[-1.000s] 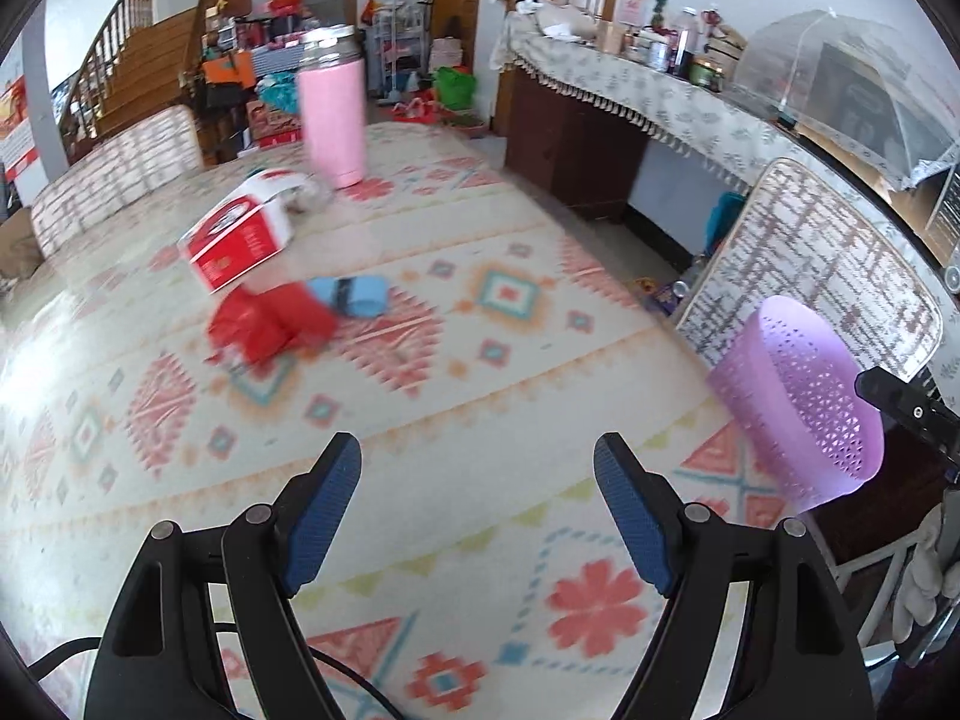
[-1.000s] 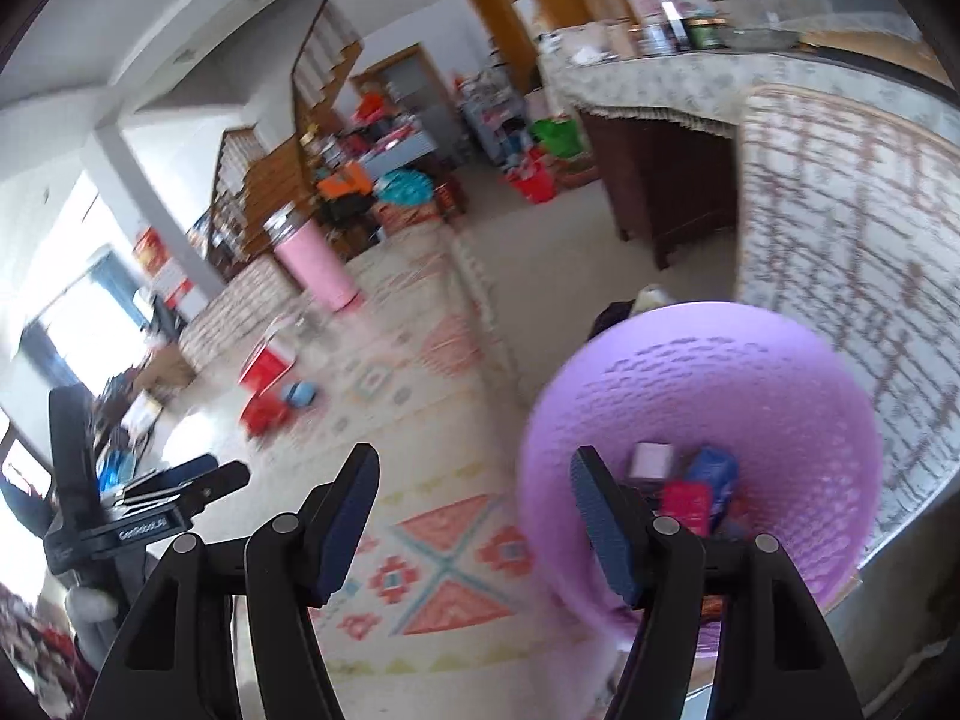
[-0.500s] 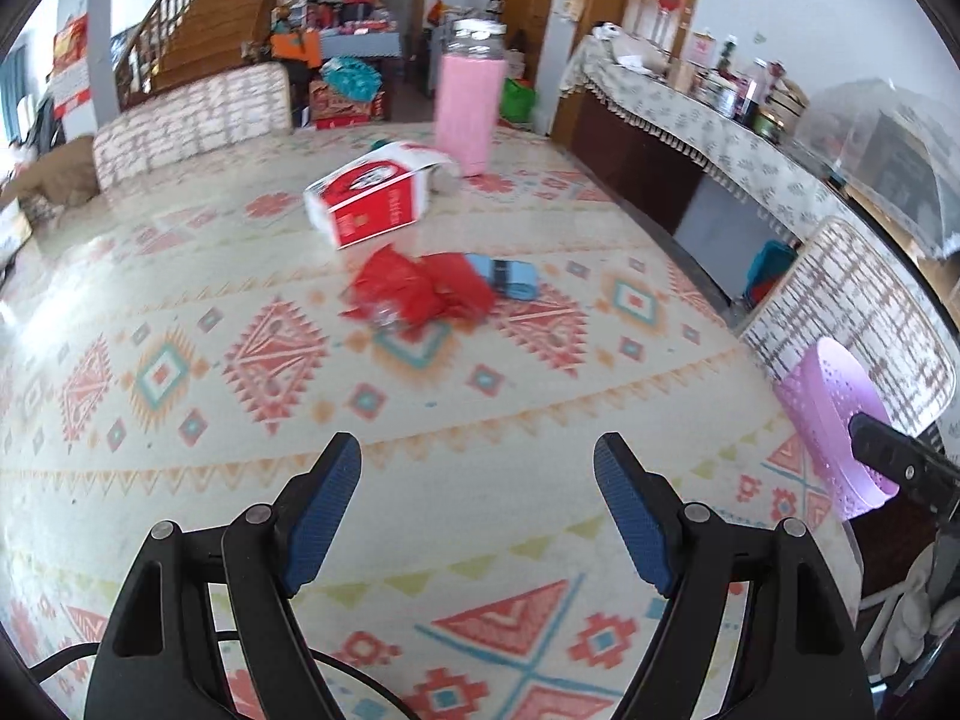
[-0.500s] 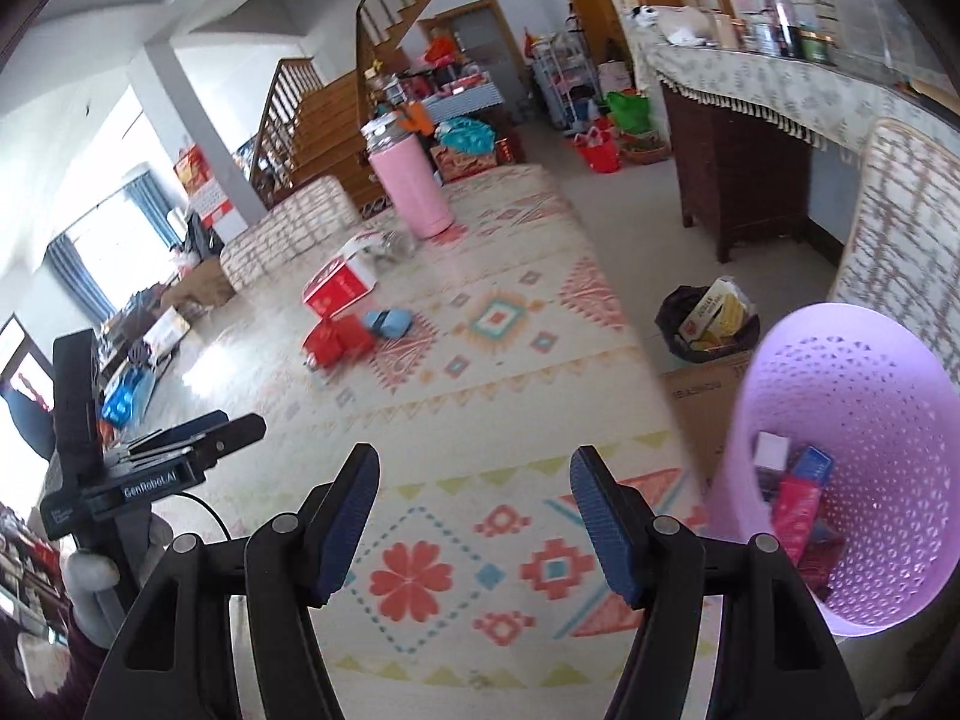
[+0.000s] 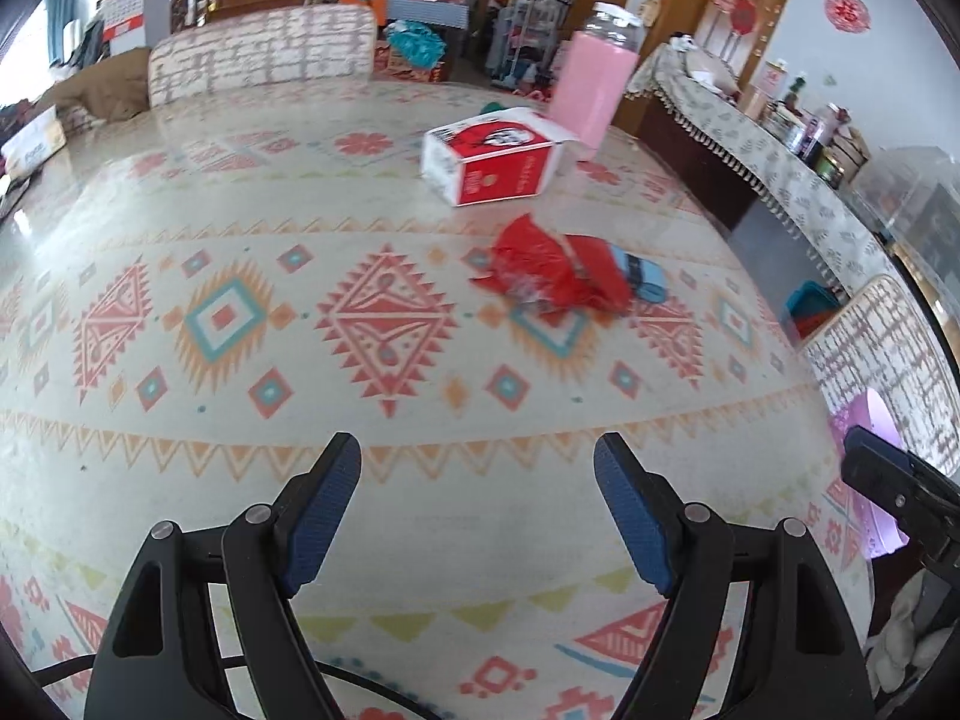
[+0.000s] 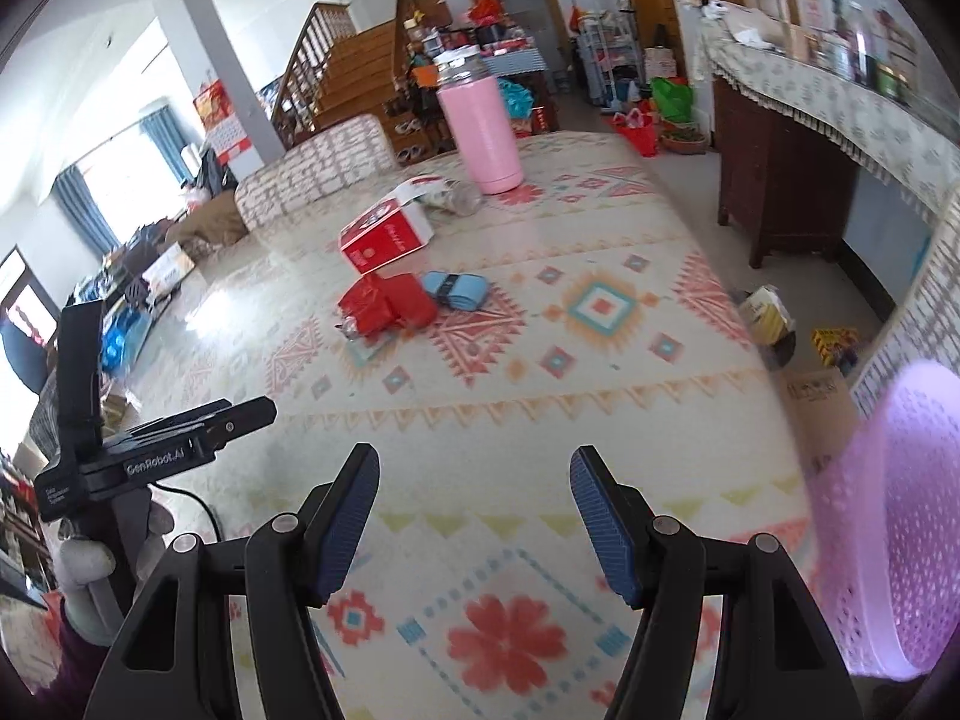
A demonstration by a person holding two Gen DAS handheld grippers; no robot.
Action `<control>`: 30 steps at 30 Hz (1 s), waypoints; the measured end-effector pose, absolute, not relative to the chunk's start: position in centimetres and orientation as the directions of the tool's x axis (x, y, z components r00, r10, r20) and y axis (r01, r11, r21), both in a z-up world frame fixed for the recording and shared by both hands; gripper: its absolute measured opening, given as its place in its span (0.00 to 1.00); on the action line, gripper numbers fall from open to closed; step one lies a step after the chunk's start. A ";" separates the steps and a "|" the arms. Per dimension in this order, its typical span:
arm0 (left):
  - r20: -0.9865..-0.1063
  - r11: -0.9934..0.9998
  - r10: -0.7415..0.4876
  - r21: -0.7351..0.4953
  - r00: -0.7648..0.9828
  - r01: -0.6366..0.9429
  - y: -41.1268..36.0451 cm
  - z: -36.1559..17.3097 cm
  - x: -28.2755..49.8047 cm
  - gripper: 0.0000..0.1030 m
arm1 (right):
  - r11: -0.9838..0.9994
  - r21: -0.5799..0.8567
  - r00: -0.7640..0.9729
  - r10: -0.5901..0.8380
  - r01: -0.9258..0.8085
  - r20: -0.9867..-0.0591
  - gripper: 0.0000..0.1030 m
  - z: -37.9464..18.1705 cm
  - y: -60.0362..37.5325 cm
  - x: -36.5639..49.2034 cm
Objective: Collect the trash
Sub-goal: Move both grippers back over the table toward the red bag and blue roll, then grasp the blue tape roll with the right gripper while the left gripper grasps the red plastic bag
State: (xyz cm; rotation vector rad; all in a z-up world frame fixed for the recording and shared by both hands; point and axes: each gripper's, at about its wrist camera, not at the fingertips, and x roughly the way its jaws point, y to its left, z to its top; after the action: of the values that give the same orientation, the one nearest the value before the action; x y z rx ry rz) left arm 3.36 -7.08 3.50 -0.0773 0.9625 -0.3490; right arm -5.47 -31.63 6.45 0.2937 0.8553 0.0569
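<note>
On the patterned table lie a crumpled red wrapper [image 5: 555, 276] [image 6: 384, 303], a light blue packet [image 5: 645, 276] [image 6: 453, 291] beside it and a red-and-white carton [image 5: 495, 162] [image 6: 387, 237] farther back. My left gripper [image 5: 477, 510] is open and empty, well short of the trash. My right gripper [image 6: 474, 516] is open and empty over the near table. A purple perforated basket [image 6: 906, 516] [image 5: 870, 480] stands at the table's right edge beside the right gripper. The left gripper also shows in the right wrist view [image 6: 198, 426].
A tall pink tumbler [image 5: 594, 87] [image 6: 480, 126] stands behind the carton. Patterned chair backs stand at the far side [image 5: 264, 54] and the right [image 5: 888, 354]. A dark sideboard [image 6: 798, 180] lines the right wall. Boxes and a bin lie on the floor [image 6: 774, 318].
Both grippers have swung left, away from the basket, toward the trash on the table. The basket has slid to the right edge of both views. Both grippers stay open.
</note>
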 end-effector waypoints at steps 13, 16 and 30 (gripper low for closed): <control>-0.823 0.949 -0.309 -0.233 0.477 0.212 -6.2 1.7 4.0 0.77 | 0.988 0.150 0.652 0.090 0.036 -0.753 0.68 6.0 -29.7 5.3; -0.826 0.951 -0.299 -0.219 0.477 0.217 -6.5 1.6 4.0 0.77 | 0.993 0.115 0.645 0.079 0.014 -0.760 0.68 5.7 -29.7 7.8; -0.819 0.932 -0.349 -0.252 0.455 0.262 -6.9 1.4 4.3 0.92 | 0.977 0.166 0.518 0.210 -0.131 -0.829 0.60 0.7 -28.9 15.0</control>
State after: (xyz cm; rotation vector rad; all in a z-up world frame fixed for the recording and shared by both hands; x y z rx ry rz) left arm 4.27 -6.95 1.42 -0.0939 1.0320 -0.3775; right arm 14.96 -28.91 0.72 0.0863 1.0054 0.2049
